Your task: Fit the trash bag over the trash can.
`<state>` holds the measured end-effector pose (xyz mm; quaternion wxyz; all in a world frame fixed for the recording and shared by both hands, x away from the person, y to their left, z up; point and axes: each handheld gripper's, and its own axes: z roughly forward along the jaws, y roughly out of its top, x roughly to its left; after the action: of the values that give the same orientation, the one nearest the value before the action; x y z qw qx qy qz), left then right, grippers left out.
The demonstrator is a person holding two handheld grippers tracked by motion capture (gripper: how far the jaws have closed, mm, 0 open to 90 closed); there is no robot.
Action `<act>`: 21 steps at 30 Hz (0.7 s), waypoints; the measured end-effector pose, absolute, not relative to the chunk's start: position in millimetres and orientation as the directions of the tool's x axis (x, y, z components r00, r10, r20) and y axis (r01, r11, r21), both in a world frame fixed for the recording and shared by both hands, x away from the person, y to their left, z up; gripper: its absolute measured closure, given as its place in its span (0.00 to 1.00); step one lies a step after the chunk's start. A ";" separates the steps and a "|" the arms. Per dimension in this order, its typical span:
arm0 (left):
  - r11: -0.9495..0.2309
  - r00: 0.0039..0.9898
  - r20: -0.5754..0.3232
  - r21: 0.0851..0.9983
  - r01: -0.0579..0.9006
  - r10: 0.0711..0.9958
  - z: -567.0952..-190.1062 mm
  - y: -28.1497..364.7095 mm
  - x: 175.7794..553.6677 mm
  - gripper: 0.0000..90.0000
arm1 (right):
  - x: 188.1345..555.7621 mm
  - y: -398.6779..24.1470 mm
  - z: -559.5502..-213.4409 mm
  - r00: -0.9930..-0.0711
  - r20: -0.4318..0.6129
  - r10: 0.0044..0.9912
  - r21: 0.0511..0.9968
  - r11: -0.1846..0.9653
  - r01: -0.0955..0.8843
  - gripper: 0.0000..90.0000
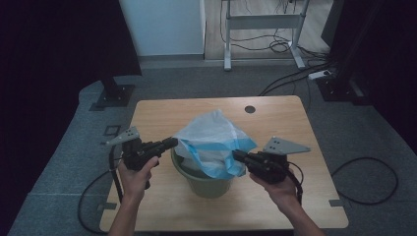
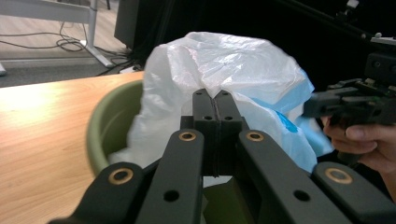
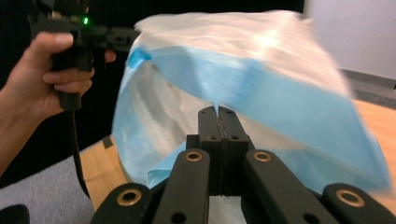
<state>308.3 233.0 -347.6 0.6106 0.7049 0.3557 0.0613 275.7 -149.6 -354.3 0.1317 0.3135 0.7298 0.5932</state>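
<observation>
A thin white-and-blue plastic bag [image 1: 214,142] billows above a green bucket [image 1: 206,182] standing on the wooden tabletop [image 1: 162,118], its lower part inside the bucket. The left gripper [image 1: 173,142] has its fingers [image 2: 205,116] clenched on the bag's left edge; the right gripper [image 1: 237,156] pinches the blue-banded rim on the opposite side, its fingers [image 3: 229,126] pressed together on the film.

A bucket [image 1: 209,184] stood at the centre of the surface [image 1: 162,115], a plastic bag [image 1: 214,135] rising out of it. The left gripper [image 1: 172,143] met the bag's left edge, the right gripper [image 1: 238,156] its right.
</observation>
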 end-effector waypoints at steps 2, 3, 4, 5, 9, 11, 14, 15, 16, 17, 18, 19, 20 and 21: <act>0.007 0.734 -0.355 0.903 0.430 0.579 -347.1 238.4 309.4 1.00 | 276.9 -158.4 -348.8 -0.768 0.177 0.615 0.951 0.093 0.293 0.99; 0.011 0.731 -0.358 0.901 0.433 0.581 -346.9 241.1 310.0 1.00 | 278.0 -163.3 -345.4 -0.765 0.177 0.619 0.952 0.090 0.294 0.99; 0.015 0.729 -0.360 0.901 0.433 0.582 -346.7 243.2 310.4 1.00 | 278.9 -166.8 -342.9 -0.763 0.175 0.623 0.953 0.088 0.290 0.99; 0.017 0.725 -0.361 0.900 0.435 0.586 -346.1 246.1 311.1 1.00 | 279.6 -169.4 -341.0 -0.761 0.171 0.626 0.955 0.086 0.285 0.99; 0.040 0.712 -0.384 0.893 0.449 0.587 -343.4 254.9 315.7 1.00 | 283.9 -180.8 -331.3 -0.753 0.172 0.635 0.961 0.060 0.270 0.99; 0.035 0.709 -0.380 0.893 0.449 0.594 -343.0 252.9 314.8 0.96 | 286.1 -182.0 -329.5 -0.756 0.190 0.626 0.961 0.041 0.275 0.99; 0.010 0.713 -0.363 0.895 0.446 0.600 -344.0 243.2 308.4 0.75 | 288.1 -174.6 -331.5 -0.757 0.195 0.624 0.958 0.044 0.283 0.99; -0.004 0.714 -0.347 0.898 0.440 0.608 -344.0 238.3 304.8 0.67 | 288.9 -171.2 -332.9 -0.756 0.198 0.624 0.956 0.048 0.289 0.99; -0.016 0.715 -0.334 0.900 0.435 0.614 -343.8 235.7 302.6 0.58 | 290.0 -167.2 -334.8 -0.753 0.200 0.627 0.954 0.050 0.295 0.99; -0.029 0.713 -0.320 0.902 0.430 0.624 -343.2 233.0 299.6 0.54 | 290.8 -165.0 -335.9 -0.751 0.202 0.628 0.953 0.050 0.298 0.99; -0.036 0.713 -0.314 0.903 0.429 0.627 -342.1 231.2 297.0 0.49 | 292.1 -162.2 -337.3 -0.748 0.205 0.632 0.951 0.051 0.304 0.99; -0.040 0.714 -0.313 0.902 0.430 0.627 -340.8 230.2 294.9 0.43 | 293.6 -159.9 -338.6 -0.743 0.209 0.635 0.949 0.050 0.310 0.99; -0.048 0.714 -0.309 0.901 0.432 0.628 -339.2 229.6 292.6 0.39 | 295.1 -157.7 -339.6 -0.739 0.215 0.639 0.947 0.049 0.319 0.99; -0.062 0.717 -0.297 0.901 0.429 0.631 -337.5 229.2 290.2 0.35 | 296.6 -155.8 -340.2 -0.734 0.217 0.643 0.945 0.050 0.324 0.99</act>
<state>290.2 229.2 -337.5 0.5786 0.7235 0.3662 0.0873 296.6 -155.8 -340.2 0.1333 0.3394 0.7123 0.5997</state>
